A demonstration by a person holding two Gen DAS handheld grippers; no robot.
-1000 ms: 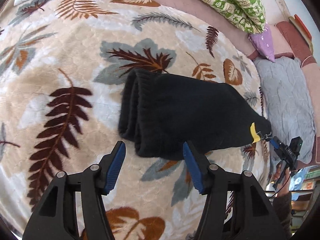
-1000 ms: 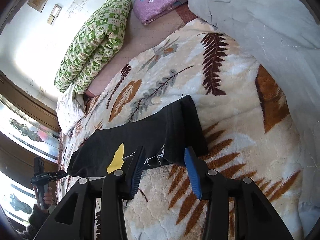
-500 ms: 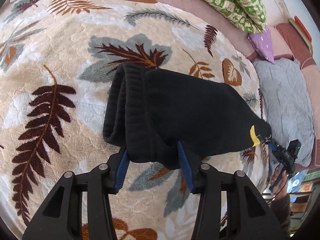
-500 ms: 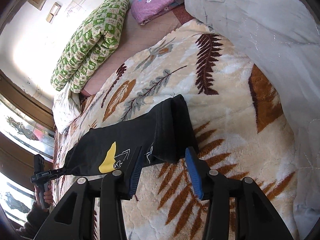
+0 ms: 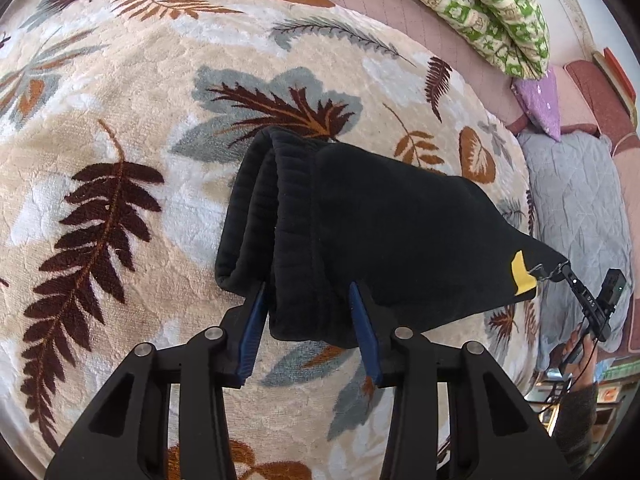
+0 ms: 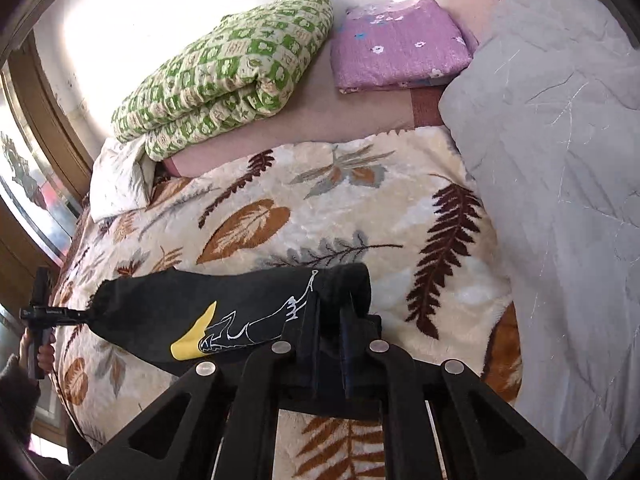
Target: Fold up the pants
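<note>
**Pants gripped at both ends above the blanket**

I count one leaf-patterned blanket (image 5: pixel 120 240) covering the bed, one grey quilt (image 6: pixel 560 160), one green checked quilt (image 6: pixel 224 76) folded double, one purple folded cloth (image 6: pixel 400 44) and one white pillow (image 6: pixel 116 184). One pair of black pants (image 5: pixel 380 248), folded lengthwise, spans the blanket between my two grippers.

My left gripper (image 5: pixel 306 312) has its blue pads on either side of the ribbed cuff end; its jaws are closing, fabric bunched between them. My right gripper (image 6: pixel 328 332) is pressed together, pinching the other end of the pants.

Only the right wrist view shows the white line drawing (image 6: pixel 256 328) beside the yellow patch (image 6: pixel 192 340), and the wooden frame at left. Only the left wrist view shows the stacked cuff ribbing (image 5: pixel 288 216). Each view shows the opposite gripper small at the pants' far end, with the hand (image 5: pixel 580 356) holding it.
</note>
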